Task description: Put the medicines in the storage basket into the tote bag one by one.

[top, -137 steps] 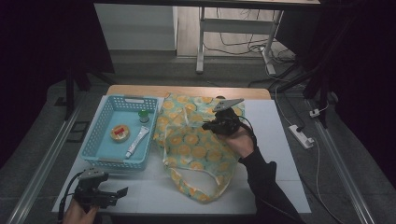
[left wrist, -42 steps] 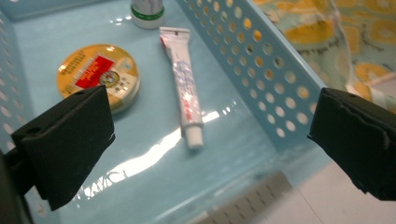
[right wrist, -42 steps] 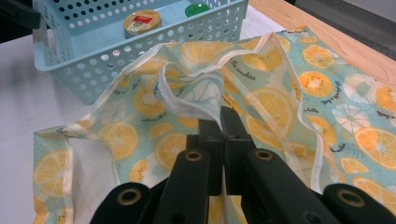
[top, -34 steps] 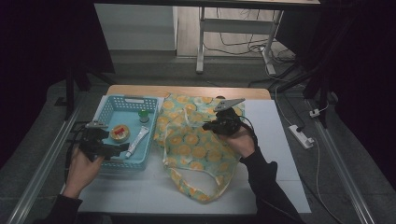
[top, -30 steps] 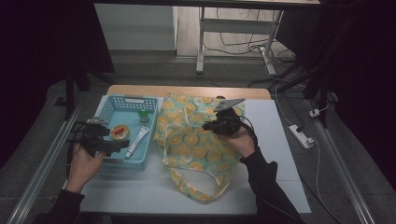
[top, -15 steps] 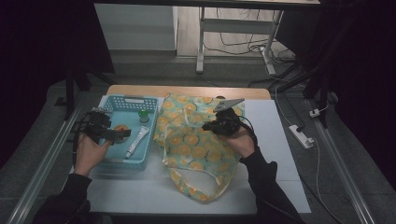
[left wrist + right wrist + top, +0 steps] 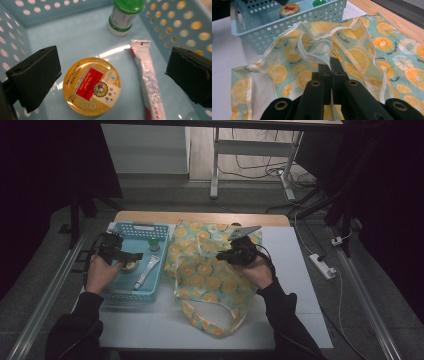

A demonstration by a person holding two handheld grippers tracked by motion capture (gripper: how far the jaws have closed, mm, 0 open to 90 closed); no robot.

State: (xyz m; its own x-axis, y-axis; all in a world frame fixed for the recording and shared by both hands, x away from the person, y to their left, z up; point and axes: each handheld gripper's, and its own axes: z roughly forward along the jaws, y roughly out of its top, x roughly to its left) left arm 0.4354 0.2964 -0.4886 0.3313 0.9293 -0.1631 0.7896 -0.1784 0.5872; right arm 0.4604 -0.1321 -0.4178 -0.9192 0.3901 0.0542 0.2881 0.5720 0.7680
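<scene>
A light blue basket [image 7: 120, 292] holds a round yellow candy tin [image 7: 92, 86], a green-capped bottle [image 7: 125, 15] and a long white sachet [image 7: 147, 75]. My left gripper [image 7: 131, 256] hovers open inside the basket, its jaws wide to either side of the tin without touching it. To the right of the basket a cloth bag [image 7: 205, 275] printed with citrus slices lies flat. My right gripper [image 7: 331, 67] is shut on the bag's upper edge, pinching a fold of fabric and raising it slightly.
The basket [image 7: 262, 32] stands just left of the bag [image 7: 362, 57] on a white table [image 7: 300, 285]. The table's wooden far edge [image 7: 200, 217] runs behind both. A power strip [image 7: 322, 266] lies beyond the right side.
My left gripper came up from the table's front left corner, moved over the basket and dropped lower toward the tin. My right gripper has kept still, shut on the bag.
</scene>
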